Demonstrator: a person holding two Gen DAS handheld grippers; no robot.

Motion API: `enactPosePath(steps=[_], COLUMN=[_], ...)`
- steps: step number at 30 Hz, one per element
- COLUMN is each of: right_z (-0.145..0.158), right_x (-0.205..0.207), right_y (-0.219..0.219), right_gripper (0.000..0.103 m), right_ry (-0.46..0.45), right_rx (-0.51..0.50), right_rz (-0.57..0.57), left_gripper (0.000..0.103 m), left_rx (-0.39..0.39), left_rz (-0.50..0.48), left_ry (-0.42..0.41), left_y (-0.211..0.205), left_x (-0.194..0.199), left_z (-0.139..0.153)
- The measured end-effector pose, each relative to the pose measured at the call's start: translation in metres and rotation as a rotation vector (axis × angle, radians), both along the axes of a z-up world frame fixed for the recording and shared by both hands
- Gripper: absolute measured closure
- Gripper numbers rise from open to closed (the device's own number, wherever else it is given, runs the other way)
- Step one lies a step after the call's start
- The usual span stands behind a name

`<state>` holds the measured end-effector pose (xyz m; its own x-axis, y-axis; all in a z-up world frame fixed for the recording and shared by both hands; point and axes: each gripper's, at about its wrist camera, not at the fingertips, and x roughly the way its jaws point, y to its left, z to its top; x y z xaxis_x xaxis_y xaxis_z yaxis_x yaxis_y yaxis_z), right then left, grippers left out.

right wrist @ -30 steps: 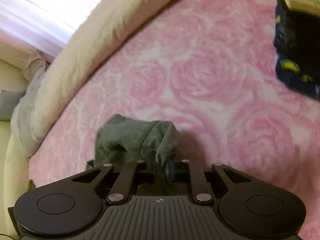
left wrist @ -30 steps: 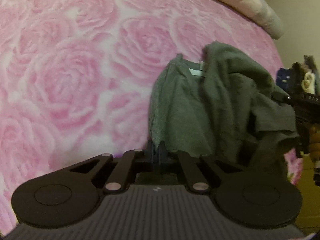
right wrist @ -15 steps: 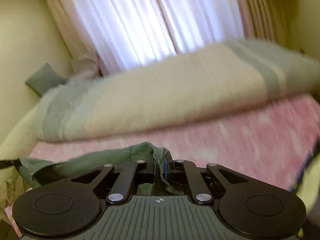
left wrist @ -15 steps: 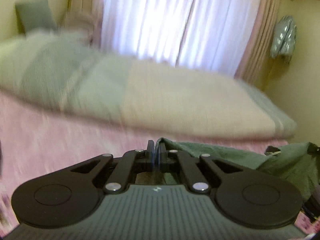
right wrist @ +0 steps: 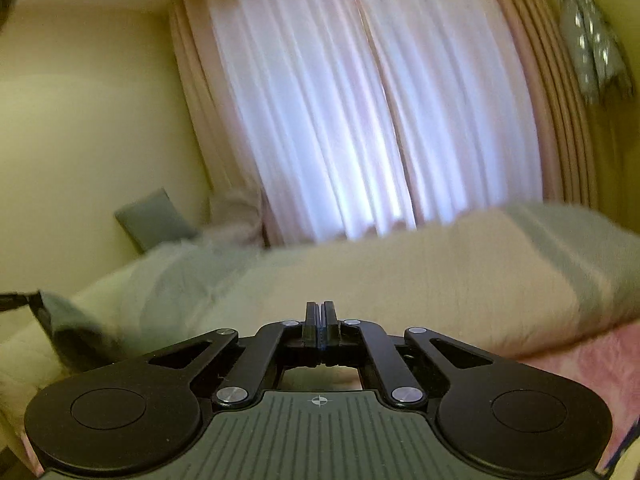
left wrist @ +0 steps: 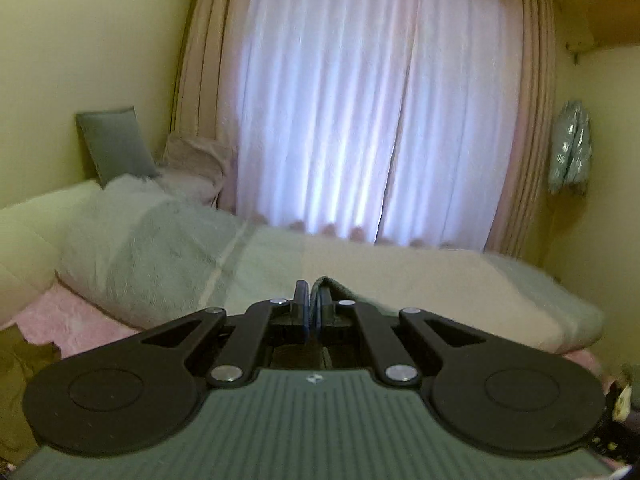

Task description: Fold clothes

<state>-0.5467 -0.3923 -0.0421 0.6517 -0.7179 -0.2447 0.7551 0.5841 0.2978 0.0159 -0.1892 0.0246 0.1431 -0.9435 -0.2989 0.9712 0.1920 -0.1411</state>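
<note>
We hold both tools level and aimed across the bed toward the curtains [left wrist: 368, 112], which suggests the garment is lifted clear of the bed so it can hang and straighten before we lay it down for a fold. The left hand-held gripper [left wrist: 311, 307] has its 2 fingers drawn close together with a fold of the dark green-grey garment [left wrist: 334, 286] pinched between them; only a small ridge of the cloth shows above and to the right of the fingers, and the rest of it drops out of sight below the tool. The right hand-held gripper [right wrist: 319, 314] has its fingers pressed together, and we see no cloth between them in its own view, so we cannot tell whether it grips anything. At the far left of the right wrist view a blurred piece of the same grey-green cloth [right wrist: 60, 320] hangs from a dark tip, which we take to be the corner held by the left tool.

Beyond the fingers lies a rolled beige and pale green blanket [left wrist: 400, 276] along the far edge of the bed, with a grey cushion [left wrist: 114, 142] propped against the wall at the left. The pink bedspread [right wrist: 580, 364] shows only at the edges, so that is likely where the garment goes next
</note>
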Motion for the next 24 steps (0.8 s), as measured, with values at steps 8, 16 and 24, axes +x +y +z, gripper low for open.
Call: enactPosePath(steps=[8,16,24], right_z=[-0.011,-0.170,-0.275], right_x=[0.030,0.170,0.297], right_y=[0.035,0.100,0.111], right_gripper=[0.019,0.035,0.038], right_ry=[0.131,0.465,0.582], right_rx=[0.117,0.296,0.199], right_rz=[0.061,0.519,0.837], left_gripper=[0.102,0.102,0.102], left_rx=[0.151,0.263,0.327], left_rz=[0.015,0.112,0.219], left_ry=[0.065,0.105,0.156], left_y=[0.034,0.078,0.119], left_x=[-0.001,0.026,0.086], left_z=[-0.032,-0.086,-0.136])
